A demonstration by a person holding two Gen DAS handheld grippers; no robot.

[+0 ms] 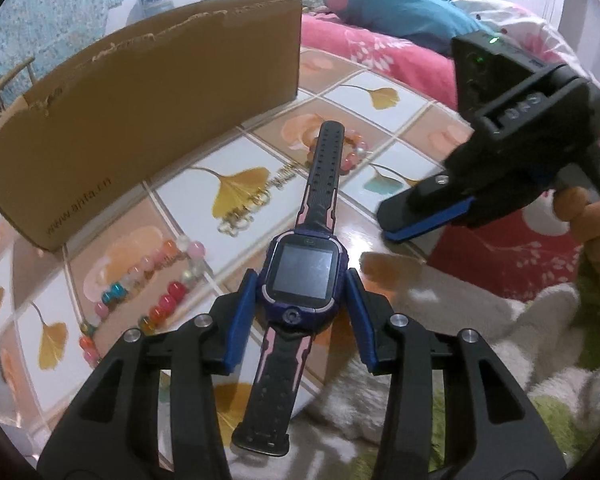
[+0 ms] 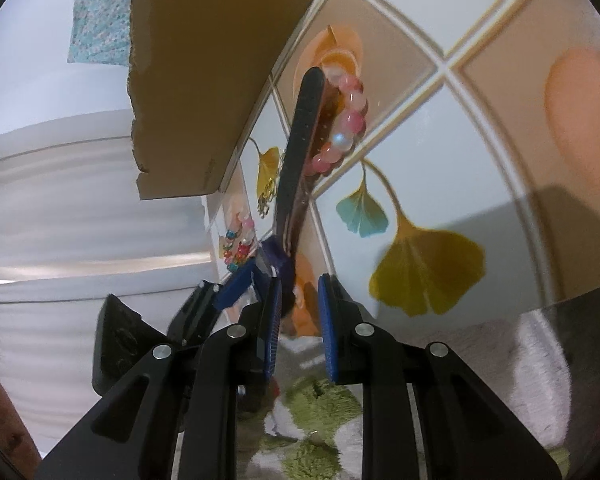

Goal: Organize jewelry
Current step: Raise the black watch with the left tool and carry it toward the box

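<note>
Left gripper (image 1: 304, 284): fingers (image 1: 242, 320) clamped on the watch (image 1: 302, 270), 1 pad on each side of the case, screen up. Straps stick out both ways from the case; far strap points toward the box (image 1: 140, 108).

Right gripper (image 2: 298, 328): fingers (image 2: 328, 328) apart, holding nothing, just right of the watch.

Handling, my read: case is rigid and light, so a side grip on it is the right hold. Straps are soft rubber and will flop, poor grip points. Screen could scratch.

Count: 1 watch, 1 box, 1 pink bracelet (image 1: 354, 152) behind the far strap, 1 multicolour bead string (image 1: 156, 292) left of the watch, 1 gold chain (image 1: 246, 210) between the watch and box. All lie on the desk (image 1: 380, 96).
</note>
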